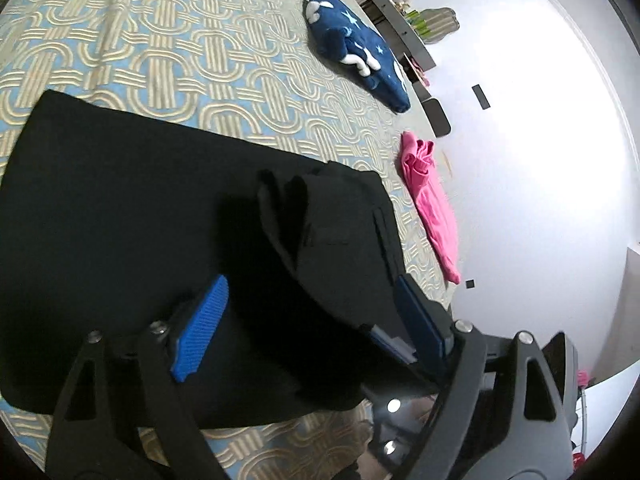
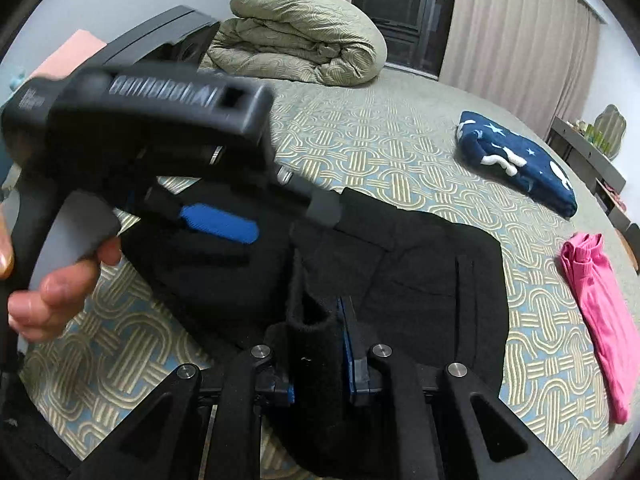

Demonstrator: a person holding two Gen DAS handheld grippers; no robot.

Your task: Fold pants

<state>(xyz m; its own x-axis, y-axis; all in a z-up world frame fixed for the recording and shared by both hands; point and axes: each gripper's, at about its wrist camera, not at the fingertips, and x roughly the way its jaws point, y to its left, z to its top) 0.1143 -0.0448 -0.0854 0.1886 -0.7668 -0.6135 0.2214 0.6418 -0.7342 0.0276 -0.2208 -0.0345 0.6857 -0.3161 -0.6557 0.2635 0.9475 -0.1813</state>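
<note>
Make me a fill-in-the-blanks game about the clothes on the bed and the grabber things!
1. The pants being folded on the bed are the colour ____.
2. The right gripper is ____ on a fold of the pants.
3. The left gripper has its blue pads spread wide and is ____.
4. The small garment lying by the bed's edge is the colour ____.

Missing words: black; shut; open; pink
</note>
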